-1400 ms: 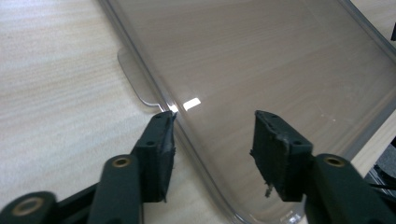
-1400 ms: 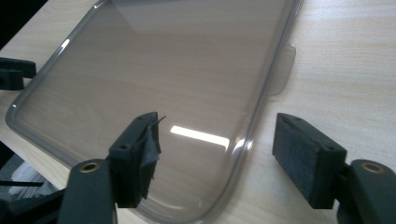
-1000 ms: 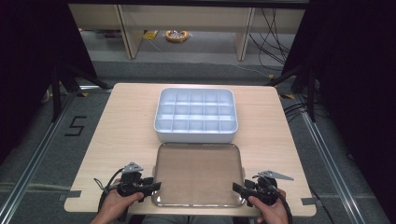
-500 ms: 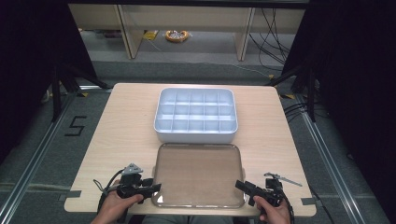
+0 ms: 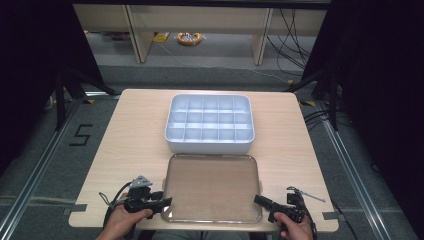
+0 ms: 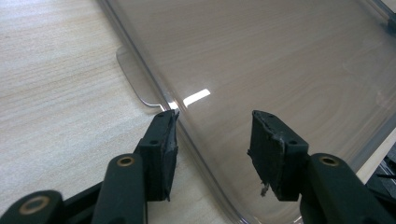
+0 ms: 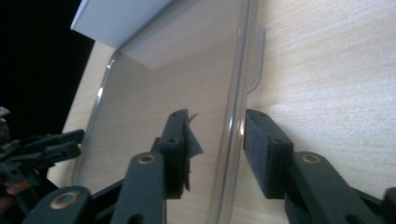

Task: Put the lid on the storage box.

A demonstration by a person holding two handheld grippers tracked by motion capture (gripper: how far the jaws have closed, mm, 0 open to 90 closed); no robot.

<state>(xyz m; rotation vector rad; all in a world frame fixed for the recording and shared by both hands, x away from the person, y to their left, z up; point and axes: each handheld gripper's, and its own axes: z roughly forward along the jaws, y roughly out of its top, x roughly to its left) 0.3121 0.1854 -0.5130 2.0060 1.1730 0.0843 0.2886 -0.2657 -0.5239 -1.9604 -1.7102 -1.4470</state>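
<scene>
The clear flat plastic lid (image 5: 211, 187) lies between my grippers: left gripper (image 6: 212, 140) and right gripper (image 7: 217, 149) straddle its rims (jaws apart, gripping nothing).

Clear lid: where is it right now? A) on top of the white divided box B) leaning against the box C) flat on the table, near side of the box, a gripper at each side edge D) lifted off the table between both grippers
C: the clear lid lies flat on the table in front of the white divided box, with the left gripper and right gripper open at its side rims.
</scene>
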